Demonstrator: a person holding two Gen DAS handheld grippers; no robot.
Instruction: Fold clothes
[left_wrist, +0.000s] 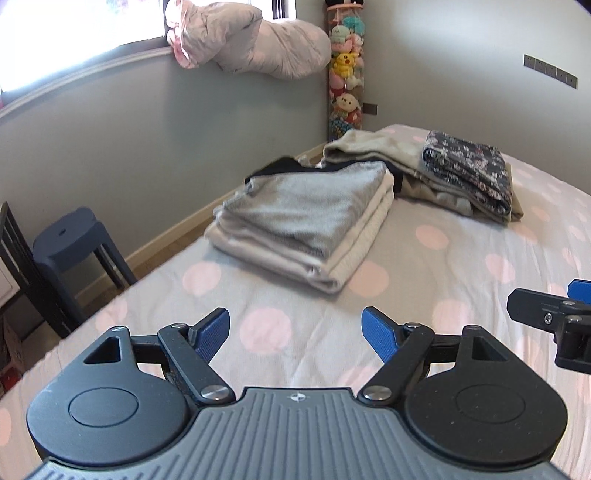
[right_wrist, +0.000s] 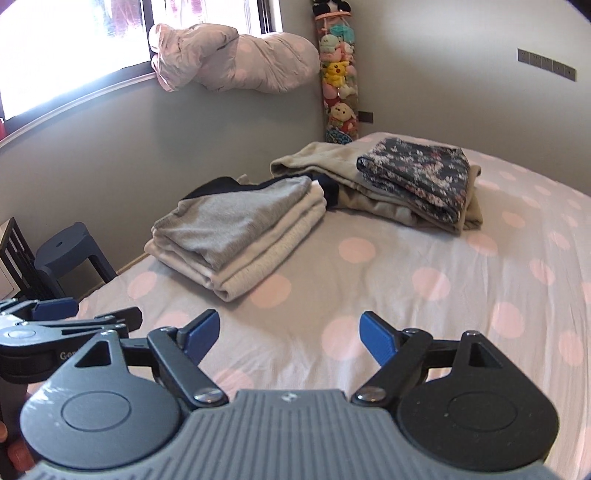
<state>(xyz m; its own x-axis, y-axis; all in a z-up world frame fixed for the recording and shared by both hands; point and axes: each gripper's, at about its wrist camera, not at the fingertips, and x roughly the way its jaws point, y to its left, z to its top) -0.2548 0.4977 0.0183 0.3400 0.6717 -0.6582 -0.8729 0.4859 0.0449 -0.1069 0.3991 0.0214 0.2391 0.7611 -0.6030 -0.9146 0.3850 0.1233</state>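
— Blue pads of the left claw (left_wrist: 295, 338) stand spread, nothing between them, only the dotted bed sheet (left_wrist: 424, 295) below. Is the right claw (right_wrist: 288, 338) the same?

— Yes, also spread wide and empty. Both hang side by side over the bare part of the bed.

— Where are the clothes?

— Ahead of both claws. A grey folded top lies on a cream folded piece; together they make the near stack (right_wrist: 236, 236), close to the bed edge on the wall side. Behind it is a beige garment (right_wrist: 314, 162) with a dark floral piece (right_wrist: 417, 177) on top.

— What can go wrong, you think?

— I see no unfolded garment in front, so maybe the claws must search for it. Also the near stack sits near the edge; a careless push could slide it off toward the stool (right_wrist: 70, 247).
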